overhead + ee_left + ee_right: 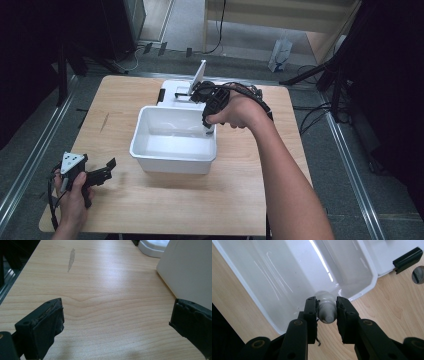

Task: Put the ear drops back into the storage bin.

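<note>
While the left tool (116, 322) gapes, the right tool (326, 312) clamps a ribbed bulb (326, 308) above the glossy white tub (287, 277).

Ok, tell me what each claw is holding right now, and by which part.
The right claw grips a small grey-capped bottle by its ribbed cap, over the white tub's rim. The left claw is open over the table, holding nothing.

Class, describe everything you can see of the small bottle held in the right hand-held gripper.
The small bottle looks like translucent whitish plastic with a ribbed grey cap and tapered nozzle pointing toward the camera. The right hand-held gripper clamps it at the cap, a black pad on each side. It hangs over the near rim of the white tub, its rounded body toward the tub's inside. No label is visible.
</note>
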Tool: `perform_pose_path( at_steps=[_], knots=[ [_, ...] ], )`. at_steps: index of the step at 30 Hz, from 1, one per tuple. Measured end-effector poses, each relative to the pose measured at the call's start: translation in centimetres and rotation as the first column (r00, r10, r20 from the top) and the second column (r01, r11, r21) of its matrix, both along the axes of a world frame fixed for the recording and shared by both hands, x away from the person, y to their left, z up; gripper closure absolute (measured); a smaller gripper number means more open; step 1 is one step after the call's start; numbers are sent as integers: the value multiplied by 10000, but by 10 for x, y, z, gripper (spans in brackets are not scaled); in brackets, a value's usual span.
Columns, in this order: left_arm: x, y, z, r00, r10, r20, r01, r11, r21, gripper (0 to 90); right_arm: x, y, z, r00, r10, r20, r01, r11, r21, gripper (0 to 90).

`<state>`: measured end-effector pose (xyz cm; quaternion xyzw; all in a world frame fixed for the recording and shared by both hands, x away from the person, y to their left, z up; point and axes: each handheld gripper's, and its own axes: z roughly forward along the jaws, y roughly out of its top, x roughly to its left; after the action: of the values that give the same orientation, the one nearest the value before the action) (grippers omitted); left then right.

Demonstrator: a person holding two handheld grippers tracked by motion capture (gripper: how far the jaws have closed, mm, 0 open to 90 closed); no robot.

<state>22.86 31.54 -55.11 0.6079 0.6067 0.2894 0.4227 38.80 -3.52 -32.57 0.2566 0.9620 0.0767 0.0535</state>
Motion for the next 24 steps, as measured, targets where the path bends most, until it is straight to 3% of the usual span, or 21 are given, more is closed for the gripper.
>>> perform_pose_path(
  at_steps=[15,24],
  knots=[
    [0,0,0,10000,-4,8,4,10000,-32,0,4,-1,-36,9993,324,-182,-325,9995,-43,722],
    [0,0,0,10000,0,10,0,10000,-18,0,3,-2,-58,9943,1069,-14,-1069,9942,-132,721]
  ],
)
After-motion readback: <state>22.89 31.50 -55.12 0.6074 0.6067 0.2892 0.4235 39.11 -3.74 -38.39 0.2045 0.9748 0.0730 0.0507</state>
